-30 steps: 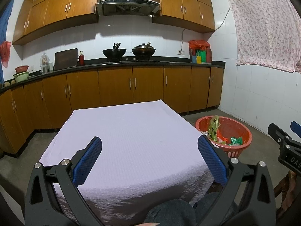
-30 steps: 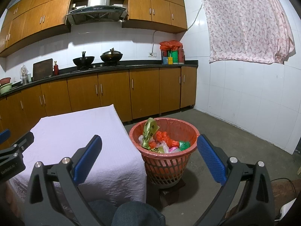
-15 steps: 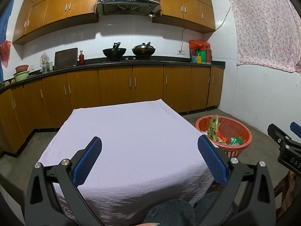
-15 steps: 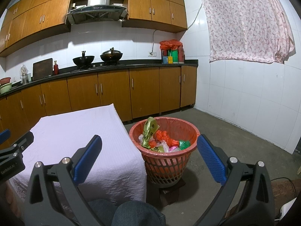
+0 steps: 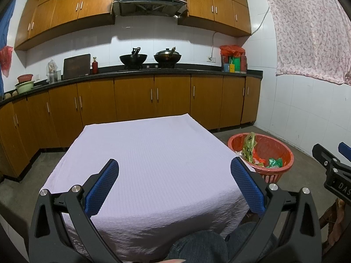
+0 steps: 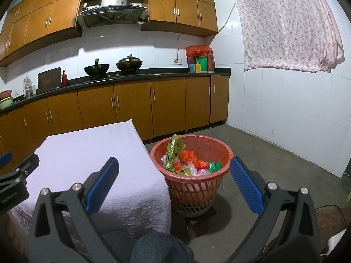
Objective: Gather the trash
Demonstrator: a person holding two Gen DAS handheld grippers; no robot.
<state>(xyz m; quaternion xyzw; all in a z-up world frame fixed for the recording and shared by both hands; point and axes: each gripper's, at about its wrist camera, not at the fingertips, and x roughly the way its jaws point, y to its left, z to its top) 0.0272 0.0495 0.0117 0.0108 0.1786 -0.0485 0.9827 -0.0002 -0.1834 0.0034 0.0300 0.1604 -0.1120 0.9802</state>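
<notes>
Lilac cloth covers the whole table, bare from edge to edge. Both claws gape wide with nothing between the blue pads: the left gripper hangs over the near edge of the tabletop, the right gripper by the near right corner, facing the basket. That red basket stands on the floor just beside the table's right edge, and the trash lies inside it, a yellow-green wrapper poking above the rim. Knees fill the foreground below the claws.
</notes>
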